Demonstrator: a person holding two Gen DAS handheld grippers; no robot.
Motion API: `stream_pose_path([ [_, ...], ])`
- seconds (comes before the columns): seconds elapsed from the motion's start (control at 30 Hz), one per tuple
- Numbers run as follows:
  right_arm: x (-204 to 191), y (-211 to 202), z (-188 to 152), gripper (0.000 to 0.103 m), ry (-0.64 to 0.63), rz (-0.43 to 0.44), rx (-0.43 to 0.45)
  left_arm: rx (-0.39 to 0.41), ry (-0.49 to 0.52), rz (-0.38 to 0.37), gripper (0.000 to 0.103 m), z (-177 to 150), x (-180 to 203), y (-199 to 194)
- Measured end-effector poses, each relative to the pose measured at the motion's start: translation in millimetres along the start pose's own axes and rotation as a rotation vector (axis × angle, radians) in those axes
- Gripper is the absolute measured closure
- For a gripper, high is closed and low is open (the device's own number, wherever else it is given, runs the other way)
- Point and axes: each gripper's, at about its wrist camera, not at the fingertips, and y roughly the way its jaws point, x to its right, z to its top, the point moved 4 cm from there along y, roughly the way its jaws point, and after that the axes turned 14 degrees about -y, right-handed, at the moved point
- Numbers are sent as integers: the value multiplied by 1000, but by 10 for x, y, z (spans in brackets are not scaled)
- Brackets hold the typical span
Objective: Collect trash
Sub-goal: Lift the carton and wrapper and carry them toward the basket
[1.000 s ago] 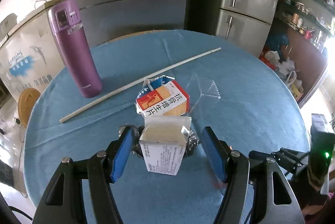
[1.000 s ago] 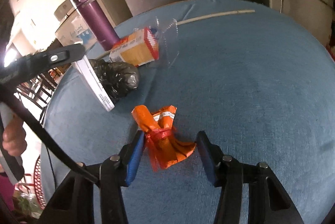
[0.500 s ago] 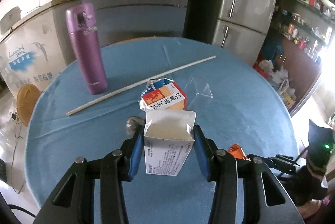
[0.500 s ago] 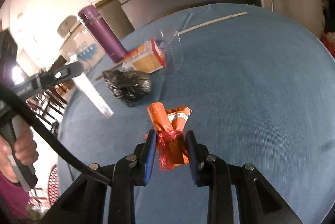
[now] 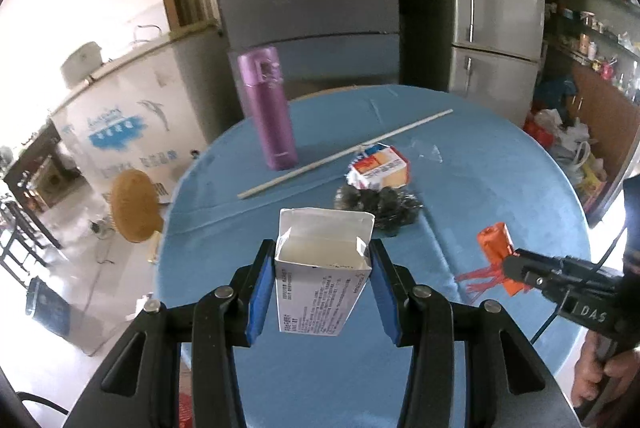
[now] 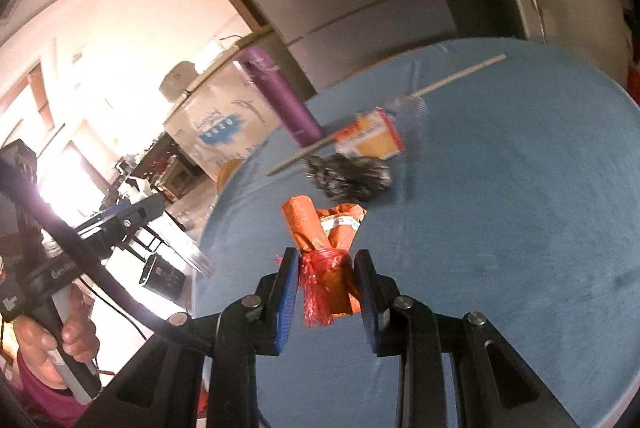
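Matt white cardboard carton (image 5: 322, 282), crinkly glossy orange wrapper (image 6: 328, 248), shiny crumpled black plastic bag (image 5: 378, 205), metallic purple flask (image 5: 266, 111), blue cloth tablecloth (image 5: 480, 195), matt.

The print on the white carton (image 5: 320, 292) in our left tool (image 5: 322, 292) is too small for us to read, and its lower sides sit behind the blue pads. At 3 o'clock in the left view, our right tool (image 5: 516, 268) covers the lower end of the orange wrapper (image 5: 494, 242). In the right view the black bag (image 6: 352, 175) and the yellow box (image 6: 372, 135) are smeared by blur, and the near desk (image 6: 520, 228) edge is cut off behind the tool.
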Motion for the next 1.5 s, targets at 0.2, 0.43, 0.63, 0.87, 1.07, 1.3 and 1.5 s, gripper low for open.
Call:
stream_pose_path([
  [0.2, -326, -166, 19, 73, -49, 12, 25, 60, 9, 25, 55, -68, -122, -346],
  [0.43, -603, -276, -16, 73, -89, 28, 36, 99, 5, 39, 55, -141, -261, -606],
  [0.63, -819, -299, 0, 73, -128, 50, 34, 122, -8, 61, 55, -170, -367, -727],
  [0.87, -1049, -278, 13, 73, -169, 81, 20, 132, -31, 86, 55, -197, -538, -795],
  [1.07, -1190, -238, 27, 73, -195, 97, 15, 133, -51, 100, 55, -218, -680, -840],
  [1.3, -1347, -185, 35, 73, -221, 116, 1, 135, -67, 113, 55, -236, -785, -845],
  [1.5, -1461, -136, 32, 73, -238, 128, -6, 132, -85, 129, 55, -275, -890, -848],
])
